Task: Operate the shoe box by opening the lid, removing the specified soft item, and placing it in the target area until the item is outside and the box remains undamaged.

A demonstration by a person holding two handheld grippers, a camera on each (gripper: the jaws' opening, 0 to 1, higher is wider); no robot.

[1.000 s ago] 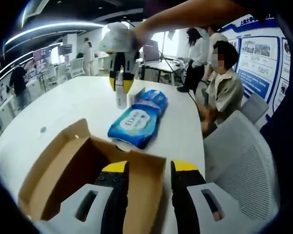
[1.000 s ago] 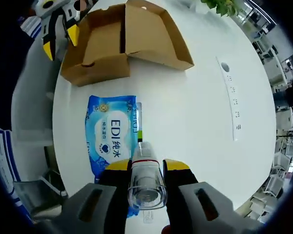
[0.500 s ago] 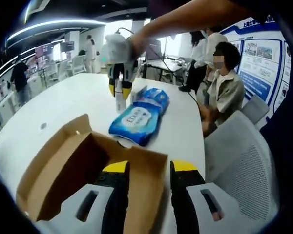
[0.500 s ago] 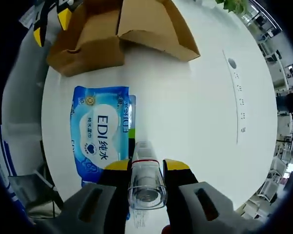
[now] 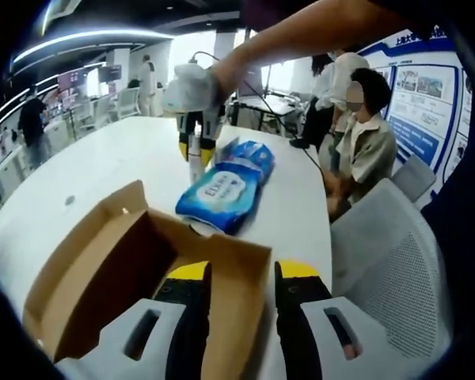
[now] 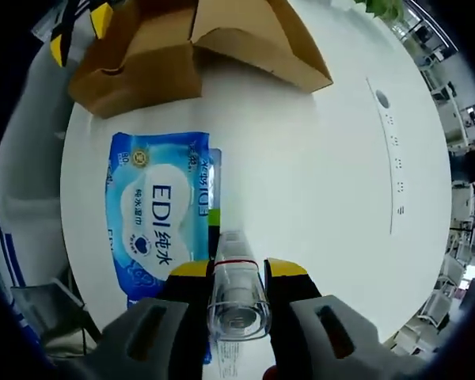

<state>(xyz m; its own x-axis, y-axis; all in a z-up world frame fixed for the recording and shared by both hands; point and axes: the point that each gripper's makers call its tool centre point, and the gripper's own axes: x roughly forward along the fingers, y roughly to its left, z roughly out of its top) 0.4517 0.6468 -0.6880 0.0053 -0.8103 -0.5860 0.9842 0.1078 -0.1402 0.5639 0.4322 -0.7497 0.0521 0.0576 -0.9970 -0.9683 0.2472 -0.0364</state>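
The right tool [image 6: 237, 273] grips a clear bottle [image 6: 237, 297] beside the blue wipes pack [image 6: 158, 218] on the white desk [image 6: 317, 158]. The left tool [image 5: 236, 273] hangs open over the opened cardboard box [image 5: 119, 269].

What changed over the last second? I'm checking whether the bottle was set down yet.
The right gripper moved away from the box with the clear bottle clamped in its jaws, not set down. Wipes pack, open box and left gripper stayed put.

Brown shoe box [image 5: 134, 277] open on table; blue wipes pack [image 6: 154, 218] lies flat outside.
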